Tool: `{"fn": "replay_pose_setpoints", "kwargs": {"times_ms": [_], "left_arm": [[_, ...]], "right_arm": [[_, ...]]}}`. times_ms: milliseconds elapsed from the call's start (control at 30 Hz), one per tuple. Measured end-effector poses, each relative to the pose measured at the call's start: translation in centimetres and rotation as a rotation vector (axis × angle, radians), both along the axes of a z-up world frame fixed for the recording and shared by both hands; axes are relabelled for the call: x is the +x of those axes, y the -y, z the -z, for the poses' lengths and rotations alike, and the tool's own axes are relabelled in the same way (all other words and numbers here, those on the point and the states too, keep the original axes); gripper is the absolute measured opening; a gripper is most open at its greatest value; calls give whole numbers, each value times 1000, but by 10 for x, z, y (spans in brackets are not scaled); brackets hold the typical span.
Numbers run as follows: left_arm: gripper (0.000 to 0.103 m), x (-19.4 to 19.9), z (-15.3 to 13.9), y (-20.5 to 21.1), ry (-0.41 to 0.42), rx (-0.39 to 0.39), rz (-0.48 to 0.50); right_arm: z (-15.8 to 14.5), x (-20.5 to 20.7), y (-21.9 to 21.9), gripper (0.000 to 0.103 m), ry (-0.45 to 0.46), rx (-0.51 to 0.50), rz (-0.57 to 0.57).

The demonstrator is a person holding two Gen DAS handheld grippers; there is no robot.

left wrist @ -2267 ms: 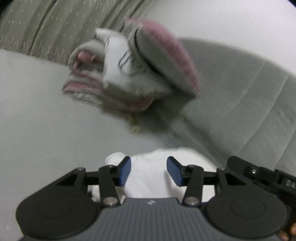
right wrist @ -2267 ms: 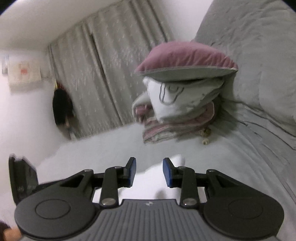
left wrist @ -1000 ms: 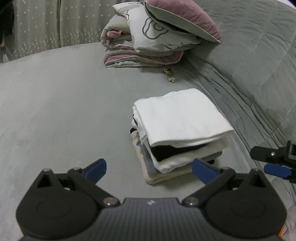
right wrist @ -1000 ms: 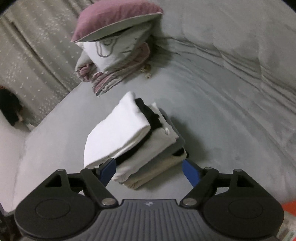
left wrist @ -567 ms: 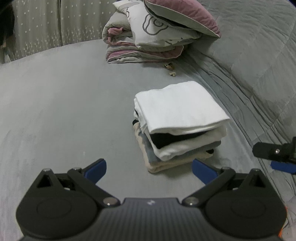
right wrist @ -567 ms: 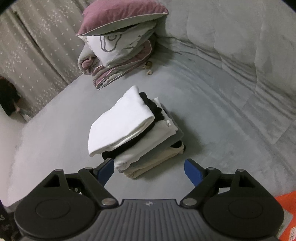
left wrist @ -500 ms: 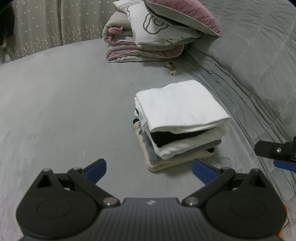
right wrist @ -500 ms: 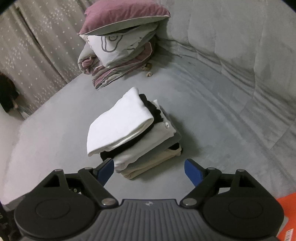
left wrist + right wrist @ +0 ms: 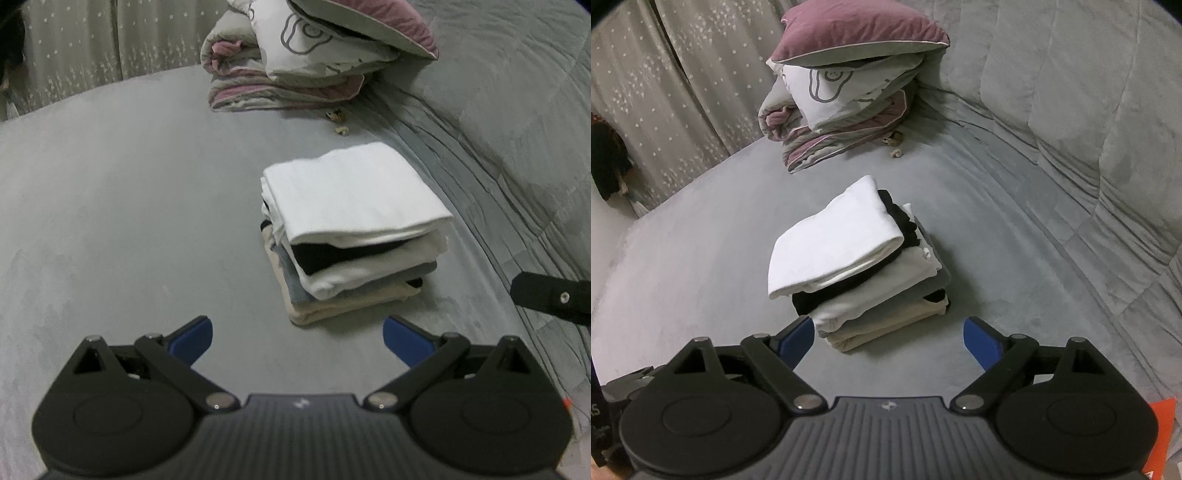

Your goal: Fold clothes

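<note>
Stack of folded clothes [image 9: 354,236] sits on the grey bed [image 9: 129,221], white piece on top [image 9: 831,243], then black, white, grey-blue and cream layers under it. Looks finished and squared up, though the top white piece overhangs the lower ones on one side.

From my left gripper [image 9: 297,338] the stack lies straight ahead and slightly right, apart from the fingers, nothing touching. Its long axis runs away from me and tilts right in that view. From my right gripper [image 9: 888,334] the stack is ahead and a bit left, long axis slanting up to the right. Both sit just short of the near cream edge; I'd call the right one marginally nearer, hard to be sure.

Left jaws spread wide, empty. Right jaws have just been opening, now wide too, nothing between them.

Beyond the stack: bundle of bedding with a mauve pillow [image 9: 860,35] on top, two small tan bits [image 9: 895,146] on the bed beside it, curtain [image 9: 683,92] behind, quilted grey cover [image 9: 1089,110] on the right.

Hard to read: far side of the stack is hidden, the black part at the left view's right edge [image 9: 550,297] is cut off, probably my other gripper. Orange corner [image 9: 1163,435] at the right view's edge, can't identify. No unfolded garment in sight.
</note>
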State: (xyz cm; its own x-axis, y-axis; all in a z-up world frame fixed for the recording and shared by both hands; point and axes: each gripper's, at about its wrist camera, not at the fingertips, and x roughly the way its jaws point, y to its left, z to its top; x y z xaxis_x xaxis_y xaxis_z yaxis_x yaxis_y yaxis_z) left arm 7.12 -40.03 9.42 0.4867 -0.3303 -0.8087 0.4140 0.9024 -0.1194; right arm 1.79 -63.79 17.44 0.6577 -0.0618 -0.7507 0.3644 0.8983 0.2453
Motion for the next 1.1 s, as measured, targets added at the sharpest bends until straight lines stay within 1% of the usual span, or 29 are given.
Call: {"fn": "replay_pose_setpoints", "kwargs": {"times_ms": [233,500,667,1100], "left_arm": [[103,-5,1,3,4,16,8],[103,-7,0,3,1,28,11],[103,-9,1,3,1,48,15],[103,-12,0,4,6,55,22]], "right_arm": [[-2,0,-2,89,5,-22,-14],[-3,0,-4,90,6,-15,-18],[-4,0,-6,90,8,-19,-20],[-5,0,-11,90,4,-23,-25]]}}
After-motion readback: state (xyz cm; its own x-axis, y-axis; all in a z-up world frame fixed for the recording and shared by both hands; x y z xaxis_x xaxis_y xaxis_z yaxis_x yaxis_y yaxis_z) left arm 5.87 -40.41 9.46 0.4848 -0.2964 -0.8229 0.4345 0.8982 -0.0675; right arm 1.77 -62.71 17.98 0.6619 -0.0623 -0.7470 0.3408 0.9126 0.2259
